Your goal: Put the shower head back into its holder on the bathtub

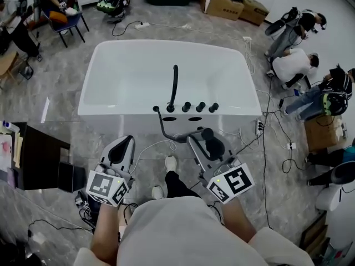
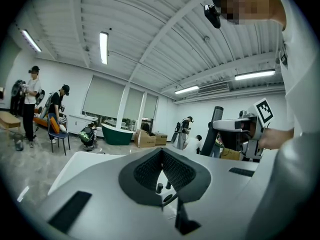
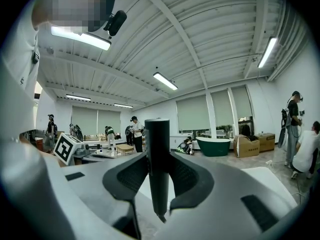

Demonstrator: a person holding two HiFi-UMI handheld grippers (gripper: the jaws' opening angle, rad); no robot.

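Observation:
The white bathtub (image 1: 111, 111) lies ahead of me, with a black spout (image 1: 175, 82) and several black knobs (image 1: 200, 106) on its near rim. A black hose (image 1: 164, 129) runs from the rim to the black shower head (image 1: 213, 144). My right gripper (image 1: 203, 142) is shut on its handle (image 3: 157, 164), which stands upright between the pads, short of the tub's rim. My left gripper (image 1: 125, 144) hovers to the left, shut and empty, its fingertips (image 2: 161, 153) meeting. The left gripper view also shows the right gripper (image 2: 246, 129) holding the shower head (image 2: 216, 129).
Two dark oval openings (image 1: 170, 118) sit in the rim below the knobs. Cables (image 1: 266, 148) trail over the floor at right, near seated people (image 1: 291, 65). A dark table (image 1: 39, 155) stands at left, with chairs (image 1: 64, 21) and cardboard boxes (image 1: 227, 4) at the back.

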